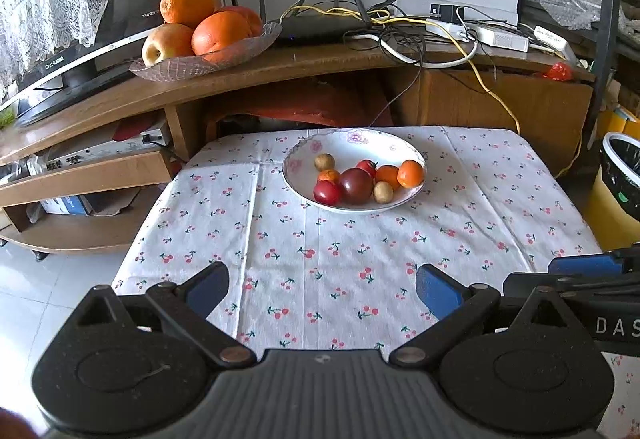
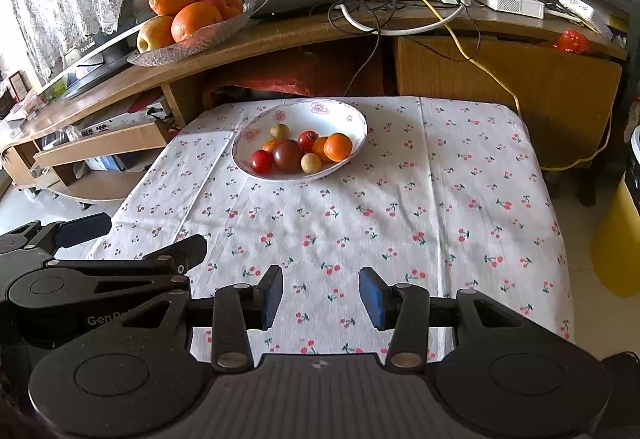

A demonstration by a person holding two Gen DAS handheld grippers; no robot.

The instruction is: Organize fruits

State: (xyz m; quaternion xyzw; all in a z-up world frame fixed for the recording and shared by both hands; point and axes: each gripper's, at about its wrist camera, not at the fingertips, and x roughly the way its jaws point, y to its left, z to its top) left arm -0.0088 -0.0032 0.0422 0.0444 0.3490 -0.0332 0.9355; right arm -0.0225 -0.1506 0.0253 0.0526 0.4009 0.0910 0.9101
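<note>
White cherry-print cloth covers your bench (image 1: 320,259); from the left wrist, your left gripper (image 1: 322,289) has its fingers spread over bare cloth near the front edge. The bowl (image 1: 400,147) sits toward the far edge.

From the right wrist, your right gripper (image 2: 320,295) is parted too, holding nothing. The bowl holds two red, three orange, one dark and two tan fruits (image 2: 302,153).

One white bowl (image 1: 400,149) is seen; eight small fruits (image 1: 356,185) are counted inside; four large fruits (image 1: 200,23) are heaped on one glass dish (image 1: 168,69).

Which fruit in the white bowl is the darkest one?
The dark purplish-brown round fruit in the middle of the white bowl, the biggest there. Its neighbours are bright red, orange or pale tan.
</note>
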